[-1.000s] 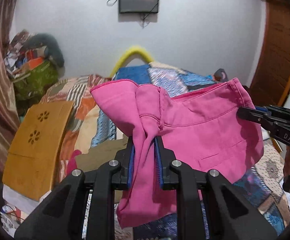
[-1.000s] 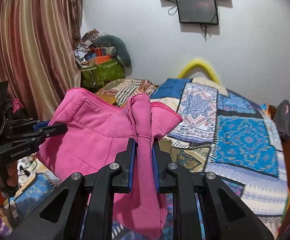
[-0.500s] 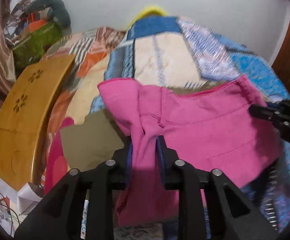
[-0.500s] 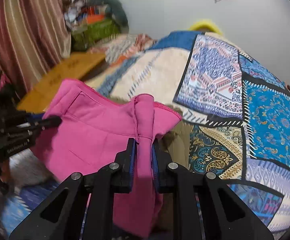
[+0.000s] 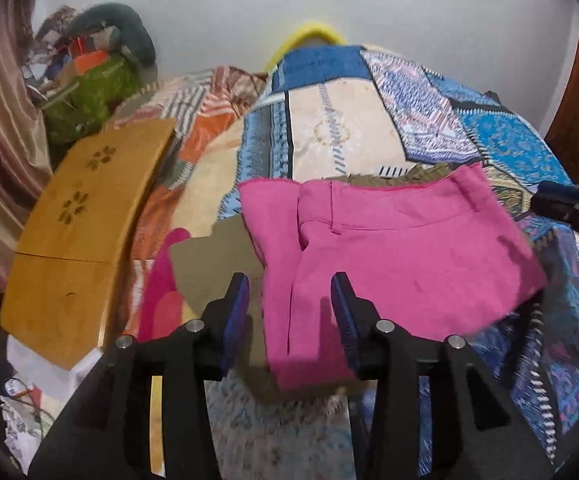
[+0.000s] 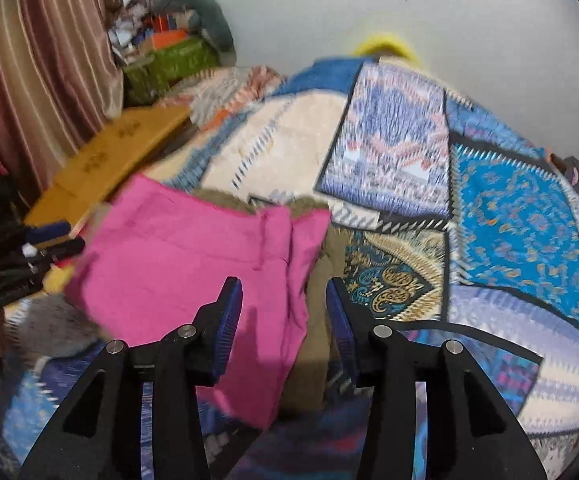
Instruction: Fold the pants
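Note:
The pink pants [image 5: 385, 248] lie folded on the near edge of the bed, on top of an olive-brown garment [image 5: 213, 268]. My left gripper [image 5: 289, 304] is open, its blue-padded fingers apart on either side of the pants' left part, holding nothing. In the right wrist view the pink pants [image 6: 193, 264] lie to the left and my right gripper [image 6: 283, 308] is open over their right edge, empty. The other gripper [image 6: 45, 240] shows at the far left there, and the right gripper's tip [image 5: 569, 208] at the right edge of the left wrist view.
A patchwork bedspread [image 5: 369, 120] covers the bed. A yellow wooden board [image 5: 85, 216] lies at the left. A green bag and clutter [image 5: 93, 84] sit in the far left corner by the striped curtain [image 6: 29, 80]. The olive garment [image 6: 317, 312] shows beside the pants.
Both grippers came down toward the bed with the pants, then opened and let go. The pants now lie on the bed instead of hanging between the grippers.

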`<act>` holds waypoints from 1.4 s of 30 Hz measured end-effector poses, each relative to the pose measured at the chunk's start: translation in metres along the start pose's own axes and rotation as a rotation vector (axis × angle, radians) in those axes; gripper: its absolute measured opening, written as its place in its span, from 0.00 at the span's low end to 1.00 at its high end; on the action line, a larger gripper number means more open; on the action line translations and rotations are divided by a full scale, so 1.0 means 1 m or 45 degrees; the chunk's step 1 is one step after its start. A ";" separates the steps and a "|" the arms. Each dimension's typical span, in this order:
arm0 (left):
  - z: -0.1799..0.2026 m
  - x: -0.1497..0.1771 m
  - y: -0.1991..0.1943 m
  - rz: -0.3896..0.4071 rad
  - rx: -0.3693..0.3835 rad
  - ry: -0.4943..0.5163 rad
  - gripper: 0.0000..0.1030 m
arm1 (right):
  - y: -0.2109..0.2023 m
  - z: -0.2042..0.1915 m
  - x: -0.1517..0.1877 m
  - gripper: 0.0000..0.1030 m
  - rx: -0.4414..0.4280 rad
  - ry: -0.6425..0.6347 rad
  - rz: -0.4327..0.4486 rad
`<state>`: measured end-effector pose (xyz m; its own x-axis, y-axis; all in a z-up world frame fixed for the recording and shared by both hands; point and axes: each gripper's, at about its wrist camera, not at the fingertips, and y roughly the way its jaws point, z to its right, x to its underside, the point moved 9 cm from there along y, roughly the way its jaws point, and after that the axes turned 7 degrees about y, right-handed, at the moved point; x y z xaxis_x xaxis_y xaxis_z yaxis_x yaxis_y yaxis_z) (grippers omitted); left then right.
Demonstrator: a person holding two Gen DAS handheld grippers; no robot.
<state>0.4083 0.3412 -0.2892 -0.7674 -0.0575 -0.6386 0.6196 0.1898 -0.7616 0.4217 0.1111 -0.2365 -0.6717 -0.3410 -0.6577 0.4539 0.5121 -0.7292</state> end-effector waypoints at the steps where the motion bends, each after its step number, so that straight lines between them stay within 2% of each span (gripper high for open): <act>1: 0.002 -0.001 -0.014 0.020 -0.001 0.002 0.41 | -0.016 -0.006 -0.003 0.39 -0.013 0.000 0.038; 5: 0.011 -0.007 -0.076 0.141 0.006 0.003 0.41 | -0.080 -0.026 -0.008 0.39 -0.060 -0.014 0.178; 8: 0.022 -0.011 -0.140 0.277 0.008 -0.001 0.41 | -0.132 -0.042 -0.006 0.39 -0.074 -0.024 0.287; 13: 0.042 -0.010 -0.243 0.488 -0.001 0.012 0.41 | -0.220 -0.069 0.005 0.39 -0.167 0.000 0.432; 18: 0.059 0.006 -0.344 0.686 0.011 0.000 0.41 | -0.294 -0.093 0.018 0.39 -0.191 -0.025 0.603; 21: 0.070 0.022 -0.391 0.781 -0.011 0.021 0.41 | -0.330 -0.111 0.030 0.39 -0.186 -0.063 0.695; 24: 0.079 0.040 -0.426 0.844 -0.036 0.019 0.43 | -0.352 -0.126 0.041 0.39 -0.189 -0.083 0.758; 26: 0.083 0.049 -0.441 0.869 -0.044 0.014 0.50 | -0.361 -0.133 0.049 0.39 -0.222 -0.077 0.765; 28: 0.087 0.060 -0.454 0.895 -0.038 0.009 0.64 | -0.364 -0.136 0.055 0.41 -0.224 -0.075 0.775; 30: 0.088 0.068 -0.463 0.916 -0.042 -0.002 0.71 | -0.368 -0.137 0.059 0.56 -0.197 -0.075 0.804; 34: 0.087 0.080 -0.476 0.934 -0.039 -0.016 0.86 | -0.376 -0.145 0.069 0.68 -0.155 -0.088 0.848; 39: 0.084 0.090 -0.489 0.970 -0.044 -0.032 0.92 | -0.380 -0.142 0.072 0.87 -0.133 -0.048 0.874; 42: 0.085 0.096 -0.495 0.997 -0.085 -0.026 0.99 | -0.382 -0.140 0.074 0.97 -0.118 -0.027 0.888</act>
<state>0.0420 0.1583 0.0176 -0.1080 0.0996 -0.9892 0.9671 0.2411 -0.0813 0.1171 0.0007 0.0200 -0.2300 0.0768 -0.9702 0.7221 0.6817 -0.1173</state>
